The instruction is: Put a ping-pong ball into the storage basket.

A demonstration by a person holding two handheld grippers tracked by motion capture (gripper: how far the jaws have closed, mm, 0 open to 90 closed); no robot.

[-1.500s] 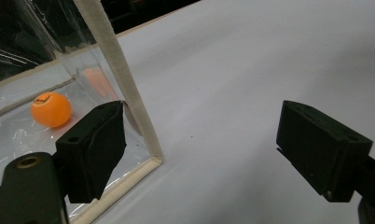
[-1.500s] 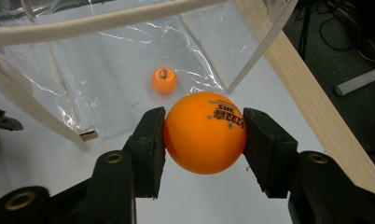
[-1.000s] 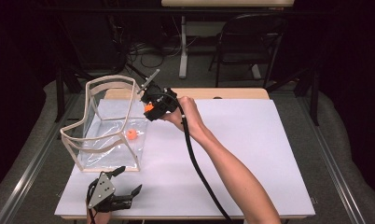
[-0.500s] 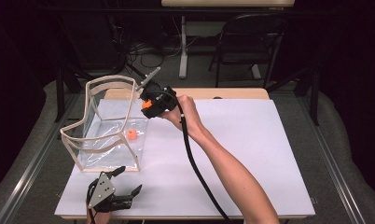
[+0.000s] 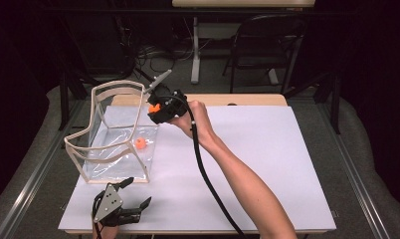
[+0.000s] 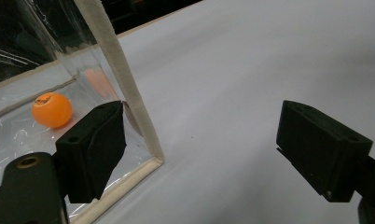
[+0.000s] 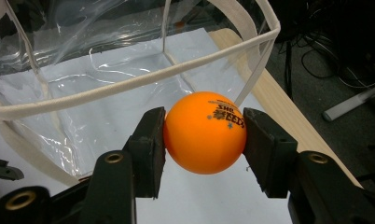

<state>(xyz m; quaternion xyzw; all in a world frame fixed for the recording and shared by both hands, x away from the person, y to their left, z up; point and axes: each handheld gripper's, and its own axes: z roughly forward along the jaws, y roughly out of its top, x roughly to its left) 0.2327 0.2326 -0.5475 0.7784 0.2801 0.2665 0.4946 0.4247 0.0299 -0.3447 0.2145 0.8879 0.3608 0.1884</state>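
A clear plastic bag (image 5: 113, 149) with cream trim stands open at the table's left. One orange ball (image 5: 140, 144) lies on its floor; it shows through the bag wall as the ball (image 6: 52, 109) in the left gripper view. My right gripper (image 5: 155, 109), held in a hand, hovers at the bag's right rim, shut on a second orange ball (image 7: 204, 133) just outside the cream rim (image 7: 143, 79). My left gripper (image 5: 137, 191) rests near the front edge, in front of the bag. Its jaws stand open and empty, one beside the bag's corner trim (image 6: 125, 88).
A white sheet (image 5: 267, 159) covers the wooden table. The right gripper's black cable (image 5: 208, 174) runs along the forearm to the front edge. A chair (image 5: 267, 40) and table legs stand on the dark floor behind.
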